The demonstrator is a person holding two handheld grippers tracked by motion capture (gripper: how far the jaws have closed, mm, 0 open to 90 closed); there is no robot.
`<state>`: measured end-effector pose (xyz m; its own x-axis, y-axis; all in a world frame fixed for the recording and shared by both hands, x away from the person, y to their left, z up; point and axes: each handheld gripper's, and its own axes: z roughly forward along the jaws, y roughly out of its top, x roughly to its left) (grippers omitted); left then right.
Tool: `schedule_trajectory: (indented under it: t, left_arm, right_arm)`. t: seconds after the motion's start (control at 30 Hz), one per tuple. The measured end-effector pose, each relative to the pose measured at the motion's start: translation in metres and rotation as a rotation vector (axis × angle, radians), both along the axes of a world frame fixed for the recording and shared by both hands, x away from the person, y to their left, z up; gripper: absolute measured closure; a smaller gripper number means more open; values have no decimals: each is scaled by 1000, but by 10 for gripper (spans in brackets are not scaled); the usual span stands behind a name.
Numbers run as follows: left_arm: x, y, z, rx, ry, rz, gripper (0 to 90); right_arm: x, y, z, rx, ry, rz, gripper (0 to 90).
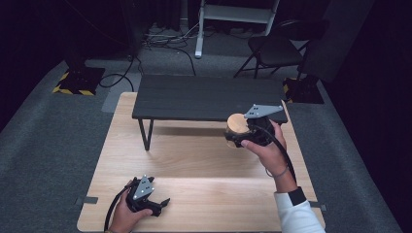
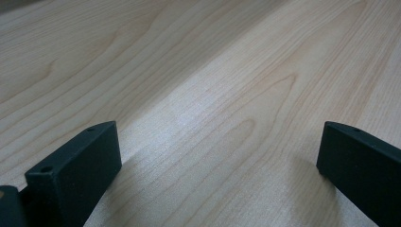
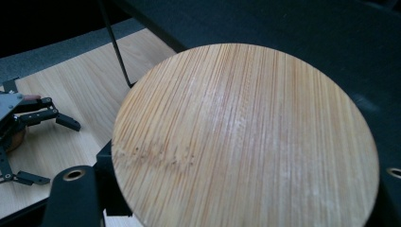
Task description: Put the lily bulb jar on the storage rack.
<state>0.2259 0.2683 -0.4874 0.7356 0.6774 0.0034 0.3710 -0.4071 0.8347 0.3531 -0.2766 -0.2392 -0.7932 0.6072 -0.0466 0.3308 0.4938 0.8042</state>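
1. High view: one person, two grippers. The right gripper (image 1: 241,133) was raised over the right side of the pale wooden surface (image 1: 194,160), just in front of the low black bench (image 1: 209,97) standing on it. It held one round bamboo disc (image 1: 237,124), flat face up, close to the bench's near edge. The left gripper (image 1: 158,204) sat low at the near-left, well apart from the disc, fingers spread with nothing between them.

2. Left gripper view: two black fingers (image 2: 75,170) stood wide apart over bare wood grain. Released, grasping nothing.

3. Right gripper view: the disc (image 3: 246,137) lay across the fingers (image 3: 75,196), its edge clamped between them, face tilted toward the camera. A round thing, so no long axis to speak of. The bench top (image 3: 302,38) lay just beyond and above the disc; one thin bench leg (image 3: 116,47) showed to the left. Judgement: the right hand was the nearer by far, and the bench top looked the likely place for it.

4. Count: one disc, one bench, two grippers.
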Motion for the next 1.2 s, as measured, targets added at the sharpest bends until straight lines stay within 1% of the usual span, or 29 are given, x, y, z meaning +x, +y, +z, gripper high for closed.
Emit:
schedule_trajectory:
  t: [0.07, 0.1, 0.13, 0.17, 0.23, 0.3, 0.33, 0.4, 0.43, 0.5, 0.53, 0.57, 0.6, 0.67, 0.77, 0.8, 0.87, 1.03, 1.07, 1.2]
  left_arm:
    - [0, 0, 0, 0, 0, 0, 5]
    - [0, 0, 0, 0, 0, 0, 5]
    - [0, 0, 0, 0, 0, 1, 5]
    - [0, 0, 0, 0, 0, 1, 5]
    - [0, 0, 0, -1, 0, 1, 5]
    - [0, 0, 0, 0, 0, 1, 5]
    - [0, 0, 0, 0, 0, 1, 5]
    - [0, 0, 0, 0, 0, 1, 5]
    - [0, 0, 0, 0, 0, 1, 5]
    - [0, 0, 0, 1, 0, 1, 5]
    - [0, 0, 0, 0, 0, 1, 5]
    - [0, 0, 0, 1, 0, 1, 5]
    - [0, 0, 0, 0, 0, 1, 5]
    - [0, 0, 0, 0, 0, 2, 5]
    - [0, 0, 0, 0, 1, 2, 5]
    - [0, 0, 0, 0, 1, 2, 5]
    - [0, 0, 0, 0, 1, 2, 5]
    - [0, 0, 0, 0, 1, 2, 5]
    - [0, 0, 0, 0, 1, 2, 5]
    - [0, 0, 0, 0, 1, 2, 5]
  right_arm:
    - [2, 1, 12, -17, -4, -5, 252]
    - [5, 2, 22, -29, -9, -13, 252]
    - [5, 2, 22, -29, -9, -13, 252]
    - [8, 2, 27, -31, -10, -16, 252]
    - [12, 0, 32, -18, -10, -22, 252]
    - [17, 0, 39, -16, -26, -49, 252]
    - [17, 0, 39, -16, -26, -49, 252]
    - [24, 1, 41, -15, -16, -67, 252]
    - [28, 4, 42, -26, -12, -78, 252]
    - [34, 9, 44, -46, -12, -107, 252]
    - [38, 11, 44, -49, -13, -124, 252]
    - [41, 14, 43, -51, -20, -154, 252]
    - [41, 14, 43, -51, -20, -154, 252]
    - [47, 16, 42, -45, -19, -178, 252]
    - [54, 17, 38, -35, -30, -216, 252]
    - [56, 17, 38, -34, -24, -224, 252]
    - [64, 15, 36, -16, -4, -249, 252]
    - [71, 17, 35, -26, -6, -271, 252]
    - [73, 18, 34, -29, -1, -279, 252]
    - [75, 22, 32, -41, 3, -292, 252]
